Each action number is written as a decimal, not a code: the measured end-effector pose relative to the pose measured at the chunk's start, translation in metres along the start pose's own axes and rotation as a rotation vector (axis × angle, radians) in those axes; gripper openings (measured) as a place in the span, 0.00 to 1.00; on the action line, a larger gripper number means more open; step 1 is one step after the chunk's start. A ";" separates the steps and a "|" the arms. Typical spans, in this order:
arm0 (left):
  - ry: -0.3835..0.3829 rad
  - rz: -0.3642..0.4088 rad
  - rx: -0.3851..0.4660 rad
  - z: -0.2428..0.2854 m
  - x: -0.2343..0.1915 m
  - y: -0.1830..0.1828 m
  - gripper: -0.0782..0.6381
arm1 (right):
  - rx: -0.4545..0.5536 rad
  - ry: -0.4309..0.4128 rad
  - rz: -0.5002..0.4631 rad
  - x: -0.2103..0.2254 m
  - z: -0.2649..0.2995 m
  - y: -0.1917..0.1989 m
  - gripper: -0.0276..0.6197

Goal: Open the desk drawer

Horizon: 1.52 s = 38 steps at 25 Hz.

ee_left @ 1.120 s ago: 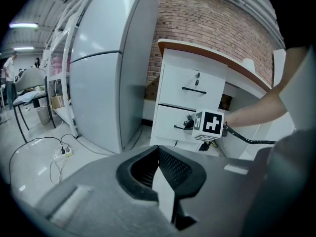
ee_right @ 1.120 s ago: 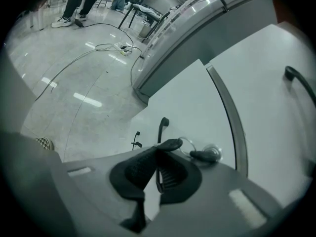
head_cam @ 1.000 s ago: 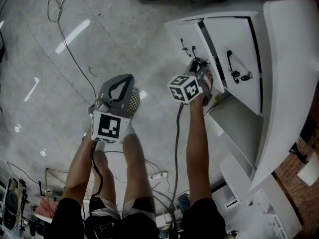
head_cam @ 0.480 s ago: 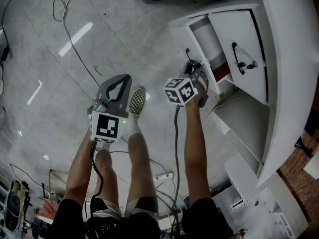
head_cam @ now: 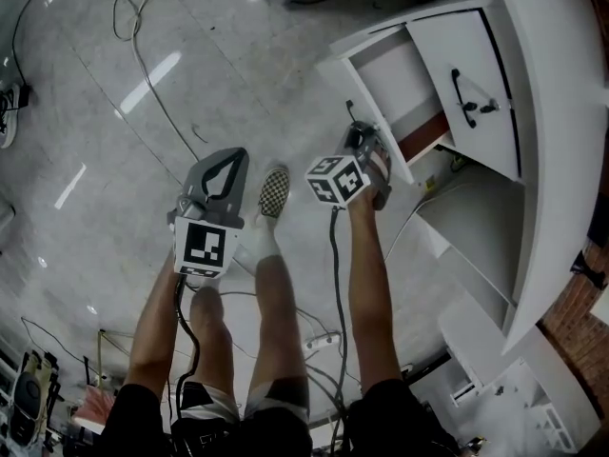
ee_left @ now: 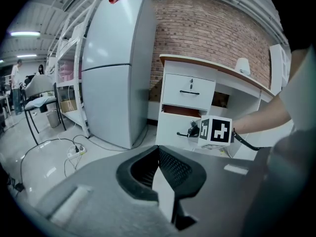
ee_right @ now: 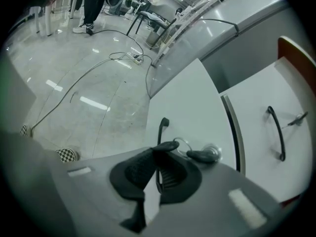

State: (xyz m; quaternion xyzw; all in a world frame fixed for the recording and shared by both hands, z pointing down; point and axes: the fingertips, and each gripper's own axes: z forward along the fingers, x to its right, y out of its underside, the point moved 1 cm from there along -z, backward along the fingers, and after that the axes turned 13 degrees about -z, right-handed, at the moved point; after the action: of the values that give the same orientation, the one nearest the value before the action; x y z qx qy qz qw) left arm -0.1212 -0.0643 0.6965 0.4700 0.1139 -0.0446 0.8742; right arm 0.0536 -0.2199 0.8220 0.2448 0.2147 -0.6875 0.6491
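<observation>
Right gripper (ee_right: 159, 149): your jaws are clamped on the black drawer handle (ee_right: 161, 127). The bar runs up from between the pads, and its top end shows above the tips. Just right of the jaws, a key (ee_right: 205, 155) with a ring sits in the lock of the same drawer front (ee_right: 190, 98).

Left gripper (ee_left: 158, 149): your jaws are pressed together with nothing between them. They hang over the floor (head_cam: 114, 160), well apart from the desk. A checkered shoe (head_cam: 274, 190) lies just right of these jaws in the head view.

Beyond the right jaws, the desk drawer (head_cam: 395, 74) stands pulled out, and its white inside is open to the head view. Right of it, the upper drawer (ee_right: 261, 98) sits flush, with its own handle (ee_right: 276, 132) untouched. The desk top (head_cam: 561, 112) lies beyond both.

Ahead of the left jaws you see the right gripper's marker cube (ee_left: 215, 131) against the drawer front. To the left of the jaws, a power strip (ee_left: 75, 151) lies on the floor. Farther off stand a tall refrigerator (ee_left: 116, 68) and a brick wall (ee_left: 207, 28).
</observation>
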 end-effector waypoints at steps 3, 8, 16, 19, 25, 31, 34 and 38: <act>-0.008 -0.001 0.005 -0.012 -0.004 0.005 0.12 | 0.007 0.006 -0.006 -0.010 -0.008 -0.004 0.06; -0.017 -0.005 0.007 -0.029 -0.009 0.016 0.12 | 0.007 0.011 -0.003 -0.023 -0.019 -0.011 0.06; -0.021 -0.011 0.009 -0.057 -0.017 0.034 0.12 | 0.008 0.009 -0.008 -0.048 -0.037 -0.020 0.06; -0.020 -0.009 0.006 -0.067 -0.019 0.040 0.12 | 0.012 -0.001 -0.020 -0.069 -0.045 -0.022 0.06; -0.020 0.001 0.003 -0.083 -0.029 0.051 0.12 | 0.008 0.021 -0.001 -0.079 -0.055 -0.034 0.06; -0.006 -0.002 -0.006 -0.096 -0.030 0.066 0.12 | -0.009 0.053 0.016 -0.078 -0.061 -0.049 0.06; -0.004 -0.003 -0.011 -0.103 -0.032 0.071 0.12 | -0.011 0.059 0.017 -0.078 -0.063 -0.050 0.06; -0.005 -0.004 -0.015 -0.108 -0.035 0.074 0.12 | -0.022 0.065 0.021 -0.077 -0.063 -0.049 0.06</act>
State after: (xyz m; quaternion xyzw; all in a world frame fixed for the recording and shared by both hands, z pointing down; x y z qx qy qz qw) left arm -0.1584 0.0653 0.7075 0.4629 0.1130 -0.0464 0.8779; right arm 0.0117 -0.1175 0.8190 0.2621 0.2406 -0.6700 0.6516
